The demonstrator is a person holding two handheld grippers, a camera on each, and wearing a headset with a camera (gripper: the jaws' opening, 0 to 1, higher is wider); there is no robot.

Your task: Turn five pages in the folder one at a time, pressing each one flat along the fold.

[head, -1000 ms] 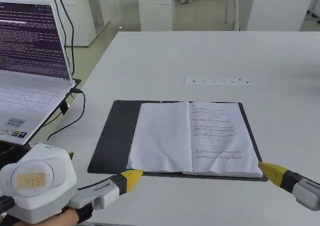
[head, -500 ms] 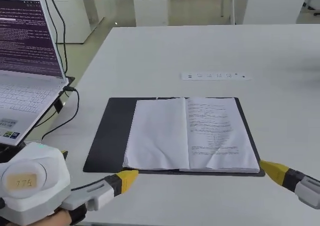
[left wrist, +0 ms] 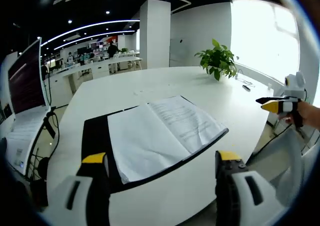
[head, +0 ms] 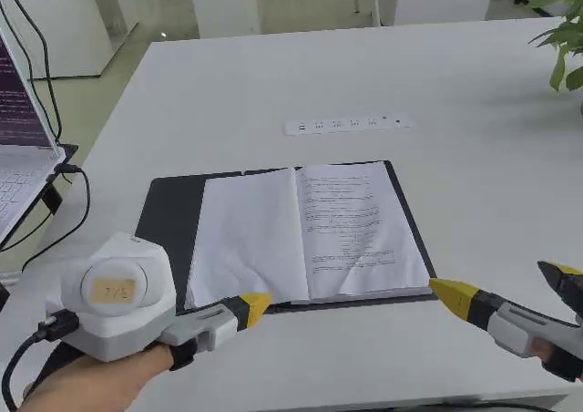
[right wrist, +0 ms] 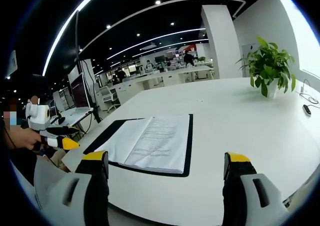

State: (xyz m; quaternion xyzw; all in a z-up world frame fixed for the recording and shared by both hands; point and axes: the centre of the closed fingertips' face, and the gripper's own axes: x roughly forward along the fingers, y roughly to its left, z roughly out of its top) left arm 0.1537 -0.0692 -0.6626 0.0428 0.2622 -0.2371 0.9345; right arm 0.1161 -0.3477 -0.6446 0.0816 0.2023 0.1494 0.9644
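Two grippers hover at the near edge of a white table (head: pixel 474 93), one at each near corner of the folder (head: pixel 164 219). It lies open and flat on the table between them, its black cover showing as a broad band on the left. The left page (head: pixel 246 234) faces up blank, with light creases towards its near corner; the right page (head: pixel 351 221) carries printed text. Both pages lie down, neither one lifted.

The left gripper (left wrist: pixel 161 157) has its jaws spread wide with nothing between them, and in its own view the folder sits just ahead. In the head view one yellow tip sits just beside the near corner of the blank page – whether it touches, I cannot tell. The right gripper (right wrist: pixel 166 157) is spread just as wide and grips nothing; its nearer tip points at the folder's near right corner, close to it but apart.

Beyond the folder, well apart from it, a white power strip (head: pixel 349 124) lies across the table. A laptop (head: pixel 16 161) stands at the left edge with a black cable (head: pixel 77 202) looping beside it, and a green plant (head: pixel 565 34) stands at the far right
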